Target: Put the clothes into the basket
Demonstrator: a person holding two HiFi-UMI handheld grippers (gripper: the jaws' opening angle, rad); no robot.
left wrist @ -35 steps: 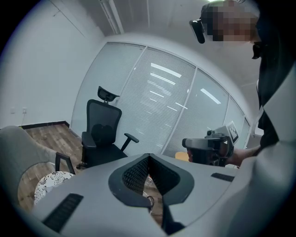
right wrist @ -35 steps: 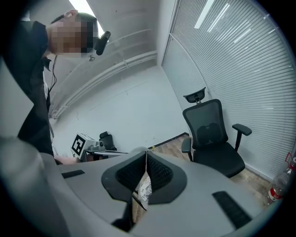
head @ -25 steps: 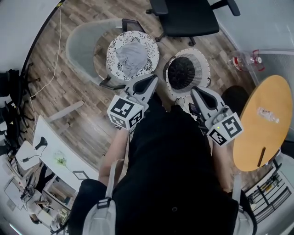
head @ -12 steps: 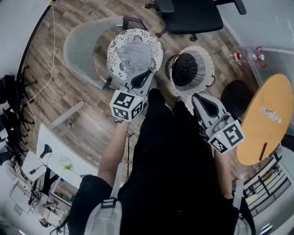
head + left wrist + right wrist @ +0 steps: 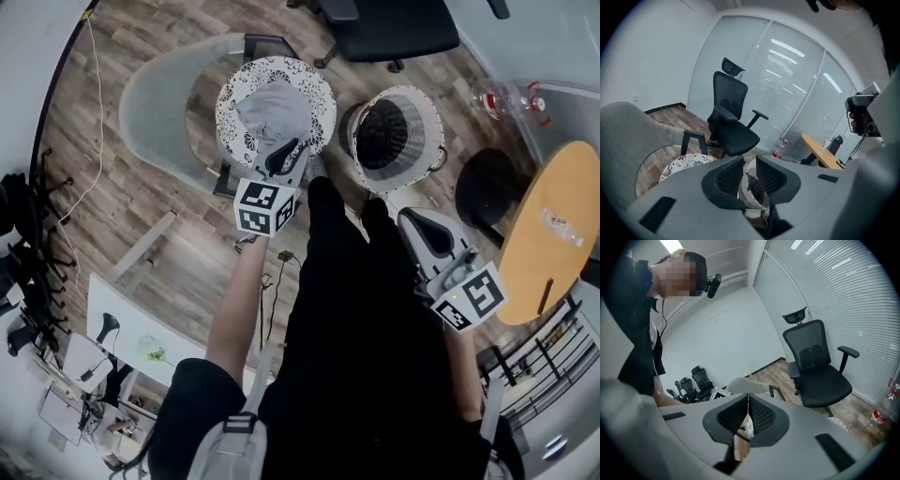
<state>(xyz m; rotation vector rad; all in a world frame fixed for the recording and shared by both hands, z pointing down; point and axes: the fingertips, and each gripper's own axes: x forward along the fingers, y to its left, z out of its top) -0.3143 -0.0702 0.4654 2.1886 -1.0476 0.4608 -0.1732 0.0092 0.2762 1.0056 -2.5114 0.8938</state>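
Note:
A grey garment (image 5: 272,106) lies crumpled on the black-and-white patterned seat (image 5: 236,103) of a grey armchair. To its right a round white wicker basket (image 5: 397,131) with a dark inside stands on the wood floor. My left gripper (image 5: 284,152) reaches to the near edge of the patterned seat, just short of the garment. Its jaws are opening with a narrow gap and nothing between them; through the gap of the left gripper (image 5: 750,161) I see the basket (image 5: 757,190). My right gripper (image 5: 413,218) hangs below the basket, shut and empty; the right gripper (image 5: 748,397) points toward the armchair.
A black office chair (image 5: 389,28) stands behind the basket. At the right are a round wooden table (image 5: 544,234) and a water bottle (image 5: 506,98) on the floor. A white desk (image 5: 131,323) is at lower left, and a cable (image 5: 94,141) trails along the floor.
My left gripper has moved forward and down to the near edge of the patterned seat. The right gripper has drifted back from the basket toward the lower right.

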